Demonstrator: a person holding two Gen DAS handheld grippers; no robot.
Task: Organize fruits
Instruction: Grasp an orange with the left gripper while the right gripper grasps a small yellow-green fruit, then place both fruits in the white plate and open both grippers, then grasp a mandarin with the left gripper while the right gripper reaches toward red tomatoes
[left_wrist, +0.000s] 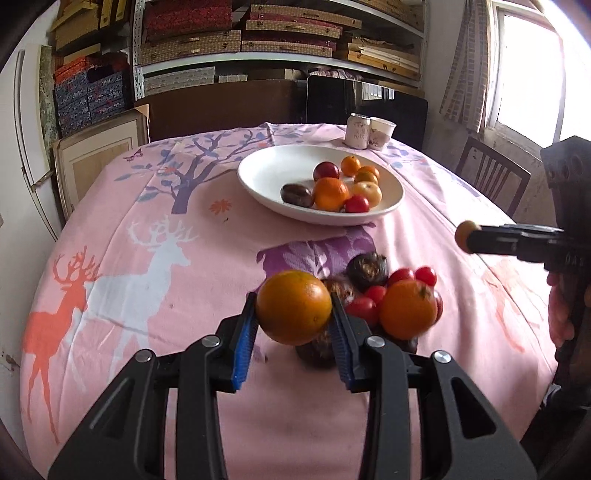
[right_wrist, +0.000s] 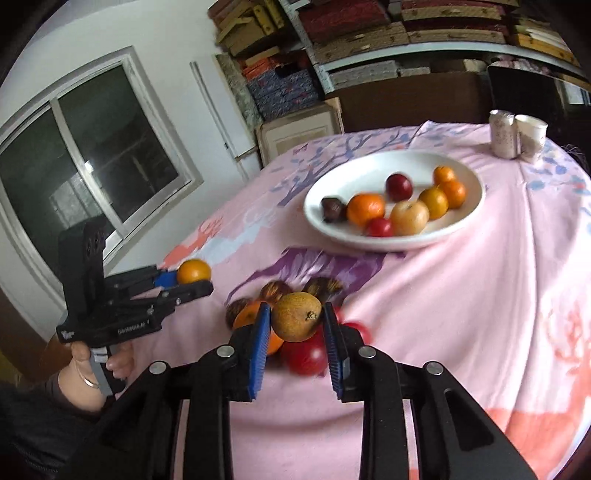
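Note:
My left gripper (left_wrist: 293, 314) is shut on an orange (left_wrist: 293, 307) and holds it above the pink tablecloth; it also shows in the right wrist view (right_wrist: 192, 277). My right gripper (right_wrist: 295, 321) is shut on a brown pear (right_wrist: 297, 316), seen in the left wrist view as a small brown fruit (left_wrist: 464, 232) at its tip. Below both lies a loose pile of fruit (left_wrist: 391, 295) with an orange, red tomatoes and dark fruits. A white bowl (left_wrist: 266, 173) farther back holds several fruits.
A can (left_wrist: 357, 131) and a paper cup (left_wrist: 381, 133) stand at the table's far edge. A wooden chair (left_wrist: 493, 177) is at the right. Shelves of boxes line the back wall. The round table (left_wrist: 147, 221) has a deer-print cloth.

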